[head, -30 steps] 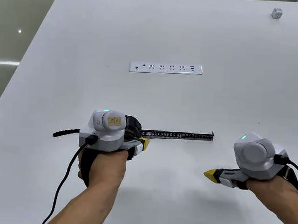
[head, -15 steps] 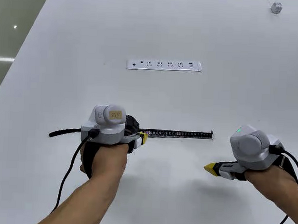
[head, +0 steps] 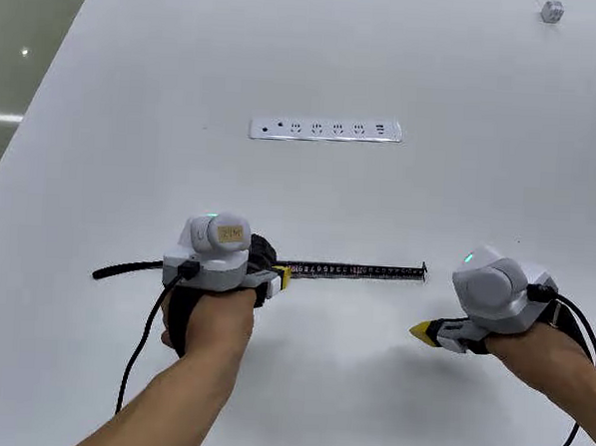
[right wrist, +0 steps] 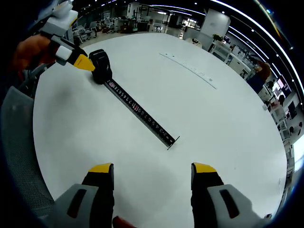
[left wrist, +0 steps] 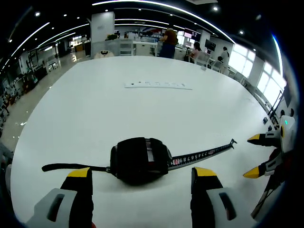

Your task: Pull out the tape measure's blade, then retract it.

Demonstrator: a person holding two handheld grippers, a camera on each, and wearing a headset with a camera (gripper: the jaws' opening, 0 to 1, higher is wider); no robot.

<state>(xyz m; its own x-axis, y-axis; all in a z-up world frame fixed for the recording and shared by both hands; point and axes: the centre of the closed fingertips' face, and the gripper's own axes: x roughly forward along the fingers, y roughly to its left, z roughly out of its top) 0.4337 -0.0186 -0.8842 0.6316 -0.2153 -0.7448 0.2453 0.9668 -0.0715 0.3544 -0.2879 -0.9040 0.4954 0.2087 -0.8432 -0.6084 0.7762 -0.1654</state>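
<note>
Head view: the tape measure (head: 262,253) sits at lower left on the bench (head: 287,43), its blade (head: 355,271) lying extended toward the right. The left hand-held gripper (left wrist: 141,173) is open astride the case. The right hand-held gripper (right wrist: 148,167) is open too, short of the end hook (right wrist: 172,141). Pulling looks done; retracting probably needs the case held and the lock released.

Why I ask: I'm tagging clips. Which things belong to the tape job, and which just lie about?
Job: tape measure, its pulled-out blade, left tool, right tool.
Lying about: power strip, small grey object at the far edge.
</note>
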